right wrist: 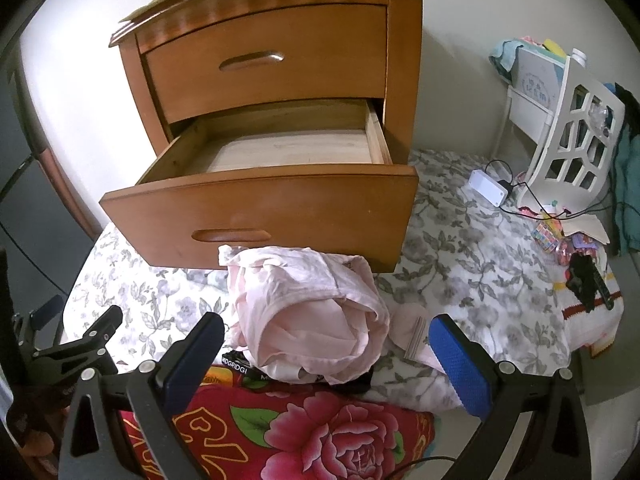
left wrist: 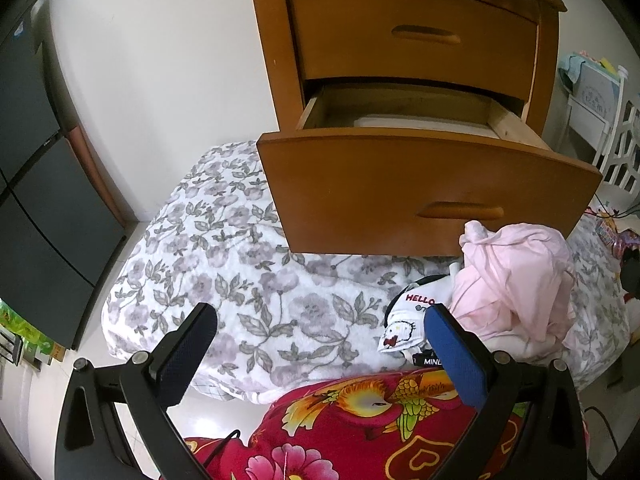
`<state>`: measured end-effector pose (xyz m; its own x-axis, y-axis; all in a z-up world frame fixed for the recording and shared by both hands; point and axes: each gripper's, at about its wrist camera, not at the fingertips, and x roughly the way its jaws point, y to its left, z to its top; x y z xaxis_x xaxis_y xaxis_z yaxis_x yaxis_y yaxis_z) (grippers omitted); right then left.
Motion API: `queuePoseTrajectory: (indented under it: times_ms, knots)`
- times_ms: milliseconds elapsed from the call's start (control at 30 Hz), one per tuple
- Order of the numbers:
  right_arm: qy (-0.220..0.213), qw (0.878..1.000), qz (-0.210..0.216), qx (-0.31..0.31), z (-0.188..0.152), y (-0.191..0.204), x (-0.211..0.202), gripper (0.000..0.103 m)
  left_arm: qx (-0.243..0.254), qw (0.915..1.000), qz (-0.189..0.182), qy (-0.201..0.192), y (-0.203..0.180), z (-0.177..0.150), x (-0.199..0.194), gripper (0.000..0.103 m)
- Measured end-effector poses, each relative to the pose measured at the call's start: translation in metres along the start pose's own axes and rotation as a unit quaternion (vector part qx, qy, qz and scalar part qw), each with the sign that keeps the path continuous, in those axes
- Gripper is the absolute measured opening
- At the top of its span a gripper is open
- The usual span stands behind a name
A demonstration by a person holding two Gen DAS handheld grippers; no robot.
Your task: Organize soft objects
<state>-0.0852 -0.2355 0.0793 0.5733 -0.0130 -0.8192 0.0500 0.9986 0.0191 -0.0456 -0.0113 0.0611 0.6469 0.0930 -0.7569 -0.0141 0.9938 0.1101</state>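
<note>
I am looking at the crumpled pink garment [right wrist: 308, 316], which is sitting in the lower middle of the right wrist view, on the floral blanket [right wrist: 472, 264] just below the front of the open lower drawer [right wrist: 256, 216] of the wooden nightstand [right wrist: 264, 32]. In the left wrist view the same pile is lying at the right, with a white Hello Kitty garment [left wrist: 404, 324] tucked against its left side and something dark with white lettering showing beneath; I cannot tell what that piece is. The right gripper [right wrist: 326, 354] is hovering released, its blue pads spread to either side of the pink bundle and not touching it. The left gripper [left wrist: 320, 344] is also spread wide and holding nothing, poised over bare blanket with its right pad near the Hello Kitty cloth. A red floral quilt [right wrist: 320, 432] is filling the bottom of both views. I am judging the step in hand to be picking up the pink garment for the drawer, which is looking bare inside. To do it well I would be lowering the right pads around the thickest fold, so the cloth bunches between them rather than slipping, and lifting high enough to clear the drawer front, watching that trailing fabric is not dragging the pieces underneath along.
</note>
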Motion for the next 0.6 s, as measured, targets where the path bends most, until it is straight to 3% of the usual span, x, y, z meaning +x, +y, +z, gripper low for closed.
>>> queuePoseTrajectory:
  times_ms: [600]
  knots:
    - [0.001, 1.000, -0.001, 0.002, 0.0004, -0.0008, 0.0005, 0.103, -0.001, 1.0000, 0.000, 0.003, 0.0004, 0.0002, 0.0014, 0.103]
